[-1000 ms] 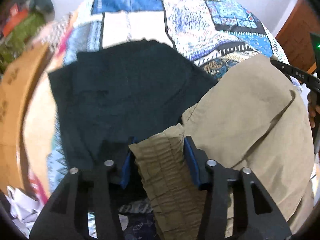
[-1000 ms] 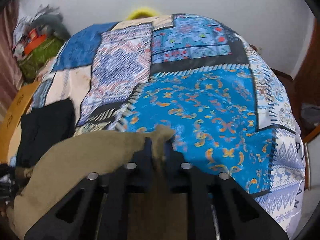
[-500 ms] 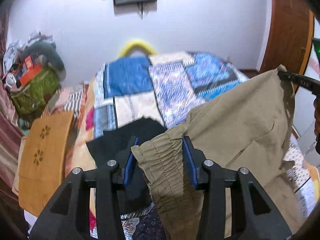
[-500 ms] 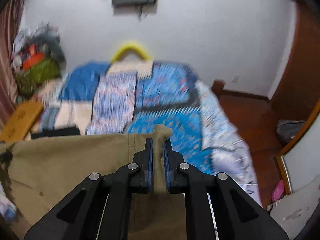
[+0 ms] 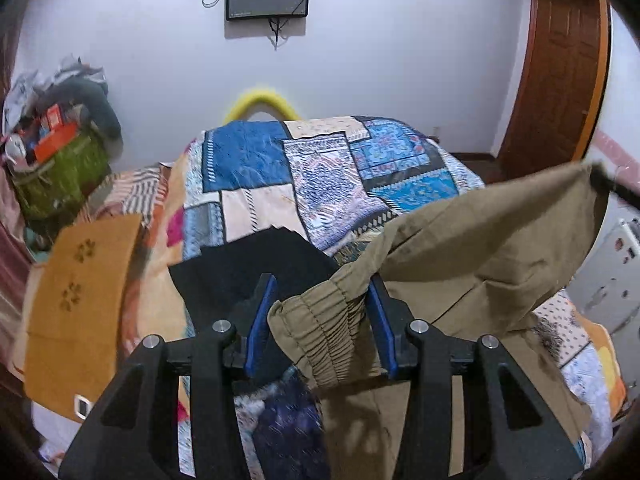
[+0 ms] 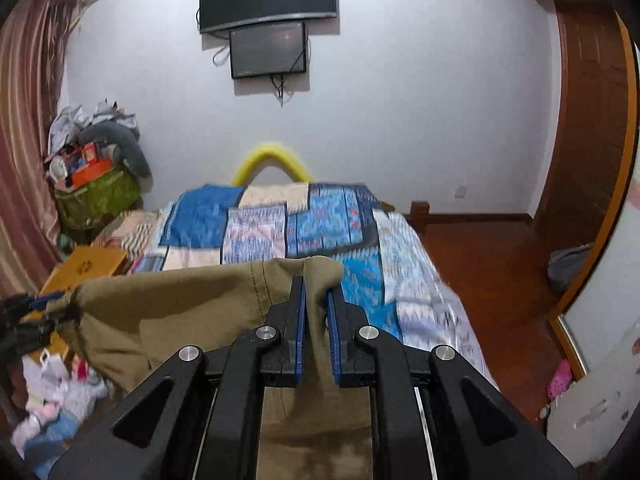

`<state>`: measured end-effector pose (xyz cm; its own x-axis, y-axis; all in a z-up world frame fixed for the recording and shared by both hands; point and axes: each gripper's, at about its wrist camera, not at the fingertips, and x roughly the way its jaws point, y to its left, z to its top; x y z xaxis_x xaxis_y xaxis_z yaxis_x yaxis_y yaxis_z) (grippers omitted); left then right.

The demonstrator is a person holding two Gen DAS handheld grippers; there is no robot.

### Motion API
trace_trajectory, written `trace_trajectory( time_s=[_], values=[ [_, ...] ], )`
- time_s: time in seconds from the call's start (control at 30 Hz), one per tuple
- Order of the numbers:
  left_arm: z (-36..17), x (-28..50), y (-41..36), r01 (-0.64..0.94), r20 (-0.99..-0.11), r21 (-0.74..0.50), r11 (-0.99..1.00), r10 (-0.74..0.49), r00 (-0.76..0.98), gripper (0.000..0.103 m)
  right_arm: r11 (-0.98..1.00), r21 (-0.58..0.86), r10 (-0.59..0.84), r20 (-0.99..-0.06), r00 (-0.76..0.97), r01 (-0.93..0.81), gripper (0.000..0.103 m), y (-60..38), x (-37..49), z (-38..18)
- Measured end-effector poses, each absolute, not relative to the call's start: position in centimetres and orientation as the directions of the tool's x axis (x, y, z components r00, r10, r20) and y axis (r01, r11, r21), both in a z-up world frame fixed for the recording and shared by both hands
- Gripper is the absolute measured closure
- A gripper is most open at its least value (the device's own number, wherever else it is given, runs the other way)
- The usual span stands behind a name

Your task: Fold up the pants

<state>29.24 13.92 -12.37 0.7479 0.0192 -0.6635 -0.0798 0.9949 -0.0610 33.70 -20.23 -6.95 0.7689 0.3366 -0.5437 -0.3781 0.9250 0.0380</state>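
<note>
The khaki pants (image 5: 472, 252) hang in the air between my two grippers, above the bed. My left gripper (image 5: 320, 320) is shut on the gathered elastic waistband (image 5: 324, 332). My right gripper (image 6: 317, 316) is shut on the other corner of the pants (image 6: 192, 300), and its tip shows at the far right of the left wrist view (image 5: 612, 188). The lower part of the pants drops out of view below both grippers.
A patchwork quilt (image 5: 320, 168) covers the bed. A folded black garment (image 5: 256, 268) lies on it near my left gripper. An orange-brown board (image 5: 80, 288) is at the left, a cluttered green bag (image 5: 56, 176) behind it. Wooden floor (image 6: 480, 264) and door are to the right.
Both grippers have lifted the khaki pants up off the bed and tilted from looking down at the quilt to looking across the room.
</note>
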Motion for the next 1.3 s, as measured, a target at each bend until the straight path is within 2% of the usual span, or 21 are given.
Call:
trace_trajectory(
  time_s=[0.23, 0.5, 0.67, 0.9, 0.97, 1.0, 1.03, 1.1, 1.3],
  values=[
    [-14.1, 24.9, 12.4, -0.019, -0.681, -0.082, 0.996, -0.042, 0.731, 0.058, 0.924, 0.165, 0.374, -0.584, 0.720, -0.345, 0.094, -23.9, 28.9, -10.9],
    [-15.3, 21.2, 10.7, 0.018, -0.698, -0.055, 0.998, -0.051, 0.715, 0.057, 0.914, 0.180, 0.393, -0.610, 0.688, -0.363, 0.094, -25.9, 23.3, -12.6],
    [-16.5, 19.9, 10.5, -0.022, -0.741, -0.049, 0.999, -0.021, 0.671, 0.056, 0.907, 0.128, 0.383, -0.645, 0.662, -0.400, 0.094, -25.8, 21.4, -13.5],
    [-17.7, 17.9, 10.7, -0.038, -0.785, -0.064, 0.997, -0.027, 0.619, 0.047, 0.905, 0.167, 0.386, -0.709, 0.590, -0.391, 0.087, -26.8, 19.4, -15.7],
    [-17.5, 17.4, 10.8, -0.035, -0.786, -0.058, 0.998, -0.023, 0.618, 0.042, 0.909, 0.166, 0.378, -0.716, 0.587, -0.383, 0.080, -27.0, 18.5, -16.1],
    [-17.4, 17.1, 10.8, -0.036, -0.784, -0.055, 0.998, -0.021, 0.620, 0.038, 0.912, 0.161, 0.370, -0.720, 0.588, -0.377, 0.073, -27.2, 18.2, -16.2],
    [-17.2, 16.8, 10.9, -0.040, -0.781, -0.050, 0.998, -0.014, 0.625, 0.035, 0.918, 0.146, 0.352, -0.727, 0.590, -0.368, 0.060, -27.4, 17.8, -16.4],
    [-16.6, 16.1, 11.2, -0.053, -0.769, -0.045, 0.998, -0.001, 0.639, 0.028, 0.927, 0.123, 0.325, -0.731, 0.600, -0.353, 0.046, -27.5, 17.2, -16.5],
    [-14.6, 15.3, 11.4, -0.058, -0.743, -0.062, 0.996, -0.007, 0.670, 0.015, 0.926, 0.133, 0.336, -0.716, 0.612, -0.353, 0.044, -27.4, 16.2, -15.6]
  ],
)
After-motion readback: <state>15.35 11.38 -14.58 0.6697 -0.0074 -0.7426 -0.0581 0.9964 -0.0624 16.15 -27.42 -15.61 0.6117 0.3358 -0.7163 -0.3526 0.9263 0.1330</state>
